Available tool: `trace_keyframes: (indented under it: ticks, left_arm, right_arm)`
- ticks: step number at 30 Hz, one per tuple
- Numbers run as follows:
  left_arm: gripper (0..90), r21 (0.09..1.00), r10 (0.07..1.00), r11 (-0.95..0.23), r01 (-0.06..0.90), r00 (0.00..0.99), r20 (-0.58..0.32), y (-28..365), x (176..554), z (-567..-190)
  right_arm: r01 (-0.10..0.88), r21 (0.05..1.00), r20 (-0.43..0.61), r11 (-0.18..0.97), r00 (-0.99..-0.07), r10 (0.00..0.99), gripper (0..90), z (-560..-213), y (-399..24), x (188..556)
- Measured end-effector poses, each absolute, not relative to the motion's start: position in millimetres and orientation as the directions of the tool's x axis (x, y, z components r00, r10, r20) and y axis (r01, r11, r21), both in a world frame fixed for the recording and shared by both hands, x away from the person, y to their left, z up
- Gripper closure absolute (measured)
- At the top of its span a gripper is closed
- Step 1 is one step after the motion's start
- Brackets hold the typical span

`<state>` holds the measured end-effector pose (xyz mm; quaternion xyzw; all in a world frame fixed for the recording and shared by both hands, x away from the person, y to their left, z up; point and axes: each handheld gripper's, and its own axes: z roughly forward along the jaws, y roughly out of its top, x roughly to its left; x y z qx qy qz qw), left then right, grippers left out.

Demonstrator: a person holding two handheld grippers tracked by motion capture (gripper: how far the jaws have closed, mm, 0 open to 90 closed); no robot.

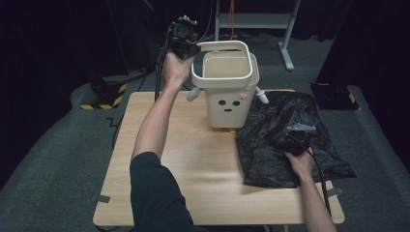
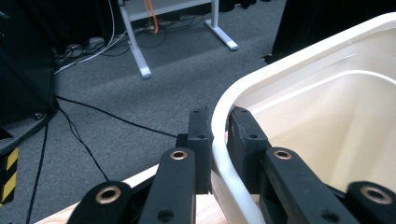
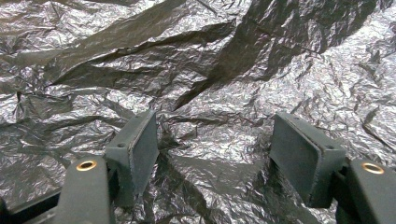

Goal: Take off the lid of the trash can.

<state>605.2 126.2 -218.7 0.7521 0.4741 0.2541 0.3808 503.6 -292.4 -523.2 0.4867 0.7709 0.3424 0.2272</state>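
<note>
A cream bin point(image 1: 227, 104) with a drawn face stands at the table's back middle. Its loose cream top ring point(image 1: 223, 81) sits tilted on the bin's mouth. My left gripper point(image 1: 192, 49) is shut on the ring's left edge, and in the left gripper view the two jaws pinch the ring's rim point(image 2: 219, 140) from either side. A crumpled black plastic bag point(image 1: 285, 137) lies flat on the table's right part. My right gripper point(image 1: 291, 140) rests over the bag, open, with wrinkled bag point(image 3: 210, 84) spread under and between its jaws, which stand wide apart.
The wooden table point(image 1: 193, 159) has bare room at front and left. The bag hangs over the table's right edge. A metal frame leg point(image 1: 286, 50) stands on the grey carpet behind, and cables point(image 2: 93, 112) run across the floor. Yellow-black tape point(image 1: 111, 99) marks a base at back left.
</note>
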Motion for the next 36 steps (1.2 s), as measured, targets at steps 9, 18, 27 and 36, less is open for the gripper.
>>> trace_keyframes:
  ticks: [9,18,27,36]
  left_arm:
    - [79.4,0.816,0.913,-0.255,0.518,0.408,0.025,138,597,-218]
    - [79.4,0.817,0.921,-0.237,0.526,0.389,0.017,153,589,-221]
    - [79.5,0.825,0.931,-0.222,0.52,0.365,0.021,167,583,-221]
    - [79.5,0.835,0.934,-0.195,0.515,0.358,-0.003,180,575,-220]
  right_arm:
    - [0.596,0.749,-0.016,0.291,-0.422,0.906,31.9,-523,-292,504]
    - [0.597,0.747,-0.017,0.293,-0.423,0.906,31.8,-523,-292,503]
    - [0.597,0.747,-0.017,0.293,-0.423,0.906,31.9,-523,-292,503]
    - [0.596,0.748,-0.018,0.293,-0.422,0.906,31.8,-523,-292,503]
